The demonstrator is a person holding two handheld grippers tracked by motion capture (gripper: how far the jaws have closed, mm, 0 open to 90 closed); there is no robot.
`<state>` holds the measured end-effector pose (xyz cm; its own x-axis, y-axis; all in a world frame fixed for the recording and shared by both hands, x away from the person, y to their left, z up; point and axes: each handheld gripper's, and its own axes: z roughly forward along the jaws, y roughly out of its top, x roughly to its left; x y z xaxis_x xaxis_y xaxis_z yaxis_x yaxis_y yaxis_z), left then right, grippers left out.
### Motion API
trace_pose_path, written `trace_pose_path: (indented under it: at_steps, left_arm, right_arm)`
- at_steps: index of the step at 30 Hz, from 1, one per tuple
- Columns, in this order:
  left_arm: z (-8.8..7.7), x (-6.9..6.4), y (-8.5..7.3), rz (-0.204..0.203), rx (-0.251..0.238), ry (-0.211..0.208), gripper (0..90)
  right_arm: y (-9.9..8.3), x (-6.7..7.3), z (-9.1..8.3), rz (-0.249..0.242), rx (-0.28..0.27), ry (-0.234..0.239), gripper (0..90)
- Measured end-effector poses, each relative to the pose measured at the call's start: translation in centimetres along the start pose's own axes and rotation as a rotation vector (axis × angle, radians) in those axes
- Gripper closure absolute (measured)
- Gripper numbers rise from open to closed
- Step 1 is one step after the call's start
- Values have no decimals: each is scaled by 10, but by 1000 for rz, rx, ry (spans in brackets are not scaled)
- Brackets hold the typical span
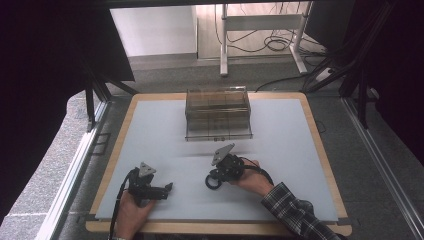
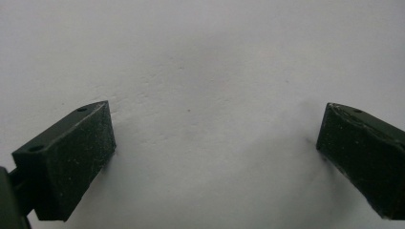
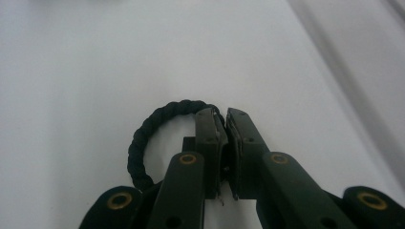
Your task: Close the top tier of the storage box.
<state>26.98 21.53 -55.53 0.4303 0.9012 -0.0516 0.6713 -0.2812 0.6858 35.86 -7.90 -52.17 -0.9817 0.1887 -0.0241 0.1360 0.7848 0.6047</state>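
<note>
Here, braided ring [image 3: 143, 138] pinched in right claw [image 3: 225, 114]

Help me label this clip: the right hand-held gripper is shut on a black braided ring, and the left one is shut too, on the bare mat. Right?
Not quite. The left hand-held gripper is open: the left gripper view shows its jaws wide apart over the bare white mat. The right hand-held gripper is indeed shut on the black braided ring.

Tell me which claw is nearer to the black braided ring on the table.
Right. The right claw is shut on the black braided ring, pinching its cord on the white mat. The left claw lies apart to the ring's left, open over bare mat.
</note>
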Motion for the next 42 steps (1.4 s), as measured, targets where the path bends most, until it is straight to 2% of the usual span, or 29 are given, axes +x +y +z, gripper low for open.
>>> trace_pose_path:
  at_steps: [8,12,19,42]
  left_arm:
    - [0,0,0,0,0,0,0]
    - [0,0,0,0,0,0,0]
    - [0,0,0,0,0,0,0]
    - [0,0,0,1,0,0,0]
  right_arm:
    - [0,-1,-2,10,-4,-6,840]
    - [1,-3,-7,31,-27,-3,839]
    - [2,-3,-12,28,-34,-14,837]
    - [6,-8,-28,60,-67,-19,835]
